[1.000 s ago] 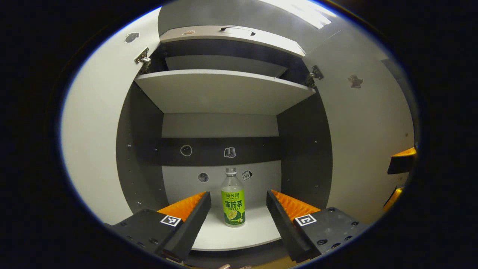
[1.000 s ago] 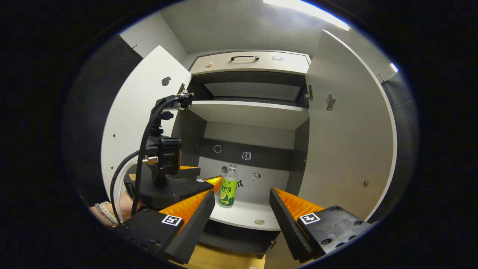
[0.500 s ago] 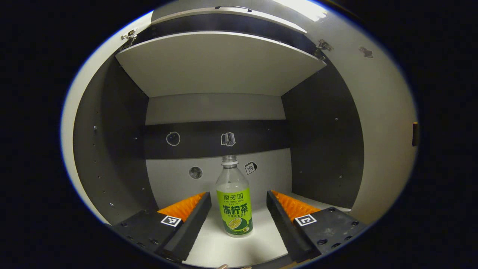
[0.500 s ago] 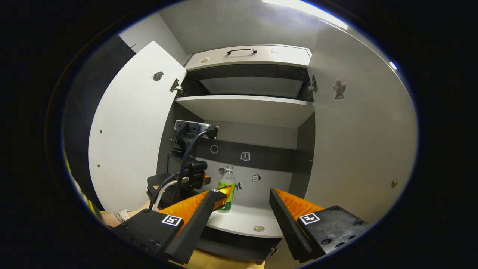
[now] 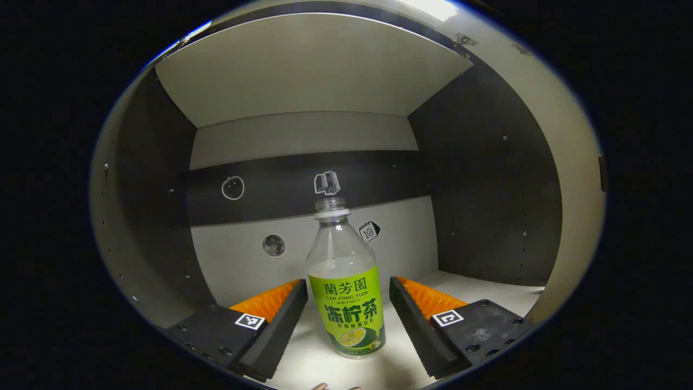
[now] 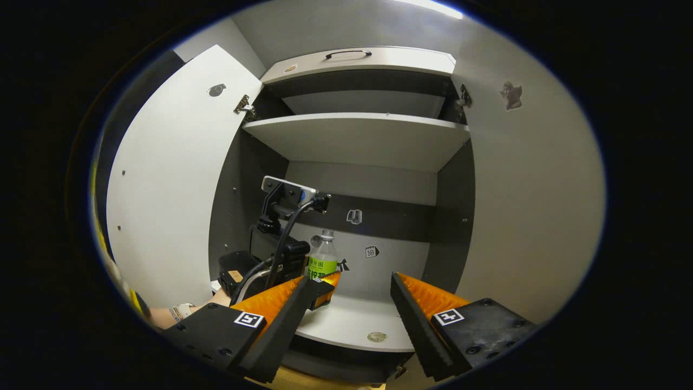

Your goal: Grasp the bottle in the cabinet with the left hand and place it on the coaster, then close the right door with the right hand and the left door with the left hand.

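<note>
Left tongs apart around upright bottle, right tongs apart, bottle's base hidden there

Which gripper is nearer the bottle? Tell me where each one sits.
Left. The left gripper is inside the cabinet, open fingers either side of the bottle. The right gripper hangs open outside, in front of the cabinet.
</note>
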`<state>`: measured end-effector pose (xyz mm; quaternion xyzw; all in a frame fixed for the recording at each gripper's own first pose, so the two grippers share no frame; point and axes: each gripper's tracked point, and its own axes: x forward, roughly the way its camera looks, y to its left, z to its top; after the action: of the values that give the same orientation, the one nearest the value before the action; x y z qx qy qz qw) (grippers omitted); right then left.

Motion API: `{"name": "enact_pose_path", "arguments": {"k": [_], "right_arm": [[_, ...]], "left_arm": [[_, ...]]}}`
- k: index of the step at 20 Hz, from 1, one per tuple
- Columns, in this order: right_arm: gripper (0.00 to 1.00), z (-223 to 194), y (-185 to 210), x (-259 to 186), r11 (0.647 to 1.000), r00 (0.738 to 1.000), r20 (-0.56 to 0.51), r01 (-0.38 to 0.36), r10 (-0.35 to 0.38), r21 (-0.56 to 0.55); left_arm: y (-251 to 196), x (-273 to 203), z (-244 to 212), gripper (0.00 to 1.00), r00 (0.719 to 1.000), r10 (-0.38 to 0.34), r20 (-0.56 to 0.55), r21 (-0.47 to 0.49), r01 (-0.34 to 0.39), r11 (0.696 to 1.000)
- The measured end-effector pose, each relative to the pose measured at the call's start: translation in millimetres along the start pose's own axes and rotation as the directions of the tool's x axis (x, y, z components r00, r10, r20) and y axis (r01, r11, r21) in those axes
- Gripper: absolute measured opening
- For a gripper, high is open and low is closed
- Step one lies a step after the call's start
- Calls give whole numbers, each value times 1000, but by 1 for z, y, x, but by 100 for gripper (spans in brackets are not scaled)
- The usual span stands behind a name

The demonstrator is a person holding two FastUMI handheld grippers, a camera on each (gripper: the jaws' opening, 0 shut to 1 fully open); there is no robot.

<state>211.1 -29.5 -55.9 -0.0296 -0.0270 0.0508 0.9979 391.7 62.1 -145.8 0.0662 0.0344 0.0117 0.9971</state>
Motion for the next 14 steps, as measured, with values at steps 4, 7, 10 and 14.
{"name": "enact_pose_path", "arguments": {"k": [4, 7, 10, 14], "right_arm": [[97, -11, -5, 12, 1000, 1000, -14, 3, -3, 6], [98, -15, -10, 13, 1000, 1000, -29, 12, -11, 15], [97, -5, -9, 3, 1000, 1000, -5, 10, -10, 9], [97, 20, -4, -22, 1000, 999, 45, 2, -3, 25]], "left_arm": [[-6, 7, 9, 98, 999, -30, 39, 47, 29, 998], [-17, 7, 10, 80, 998, -57, 41, 24, 56, 998], [-23, -6, 21, 78, 996, -66, 54, -20, 68, 998], [-24, -45, 51, 80, 995, -55, 78, -40, 58, 998]]}}
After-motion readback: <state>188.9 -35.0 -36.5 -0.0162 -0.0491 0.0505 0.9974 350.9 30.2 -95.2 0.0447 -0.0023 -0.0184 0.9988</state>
